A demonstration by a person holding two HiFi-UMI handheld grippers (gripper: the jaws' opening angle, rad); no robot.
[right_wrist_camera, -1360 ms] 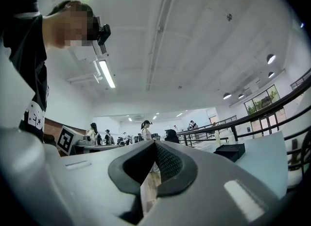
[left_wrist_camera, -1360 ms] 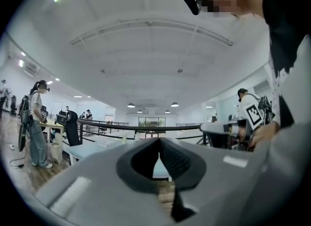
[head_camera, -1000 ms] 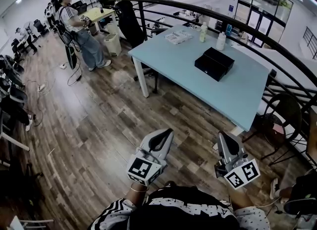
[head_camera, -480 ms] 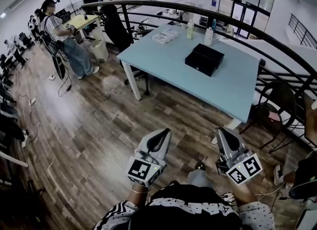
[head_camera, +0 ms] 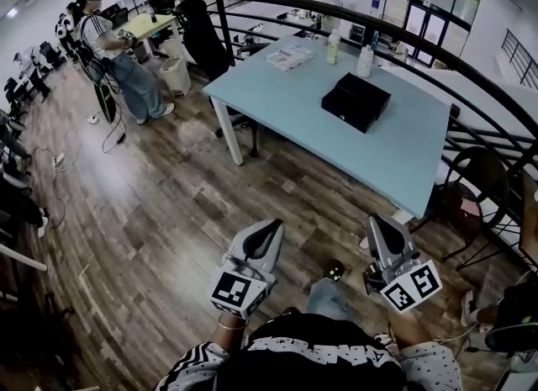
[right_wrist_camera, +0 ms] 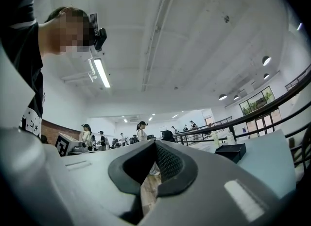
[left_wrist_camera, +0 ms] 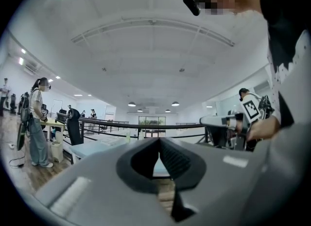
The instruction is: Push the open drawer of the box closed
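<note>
the big room has a brown wooden plank floor [head_camera: 151,213] and a dark curved metal railing [head_camera: 378,32] that runs behind the long light blue table [head_camera: 286,103]. the table stands on the floor, well apart from the person holding the tools, with bare floor in between. on the table, near its far right part, sits the flat black box [head_camera: 356,102]. it is the thing to be worked on, and nothing is touching it. it is too small here to tell for sure how far its drawer sticks out. so the job looks like it has not begun: the person must walk to the table, reach the box and push the drawer in. the grey left gripper [head_camera: 267,229] and the grey right gripper [head_camera: 382,229] are both held low, close to the person's body, over the floor. in each gripper view the jaws are pressed together at the tips, with nothing held between them. behind the box, near the far edge of the table, stand two small pale bottles [head_camera: 365,61], and a pile of white papers [head_camera: 289,57] lies to their left. far off at the left, another person [head_camera: 118,53] stands by a small yellow-green desk [head_camera: 155,23].
</note>
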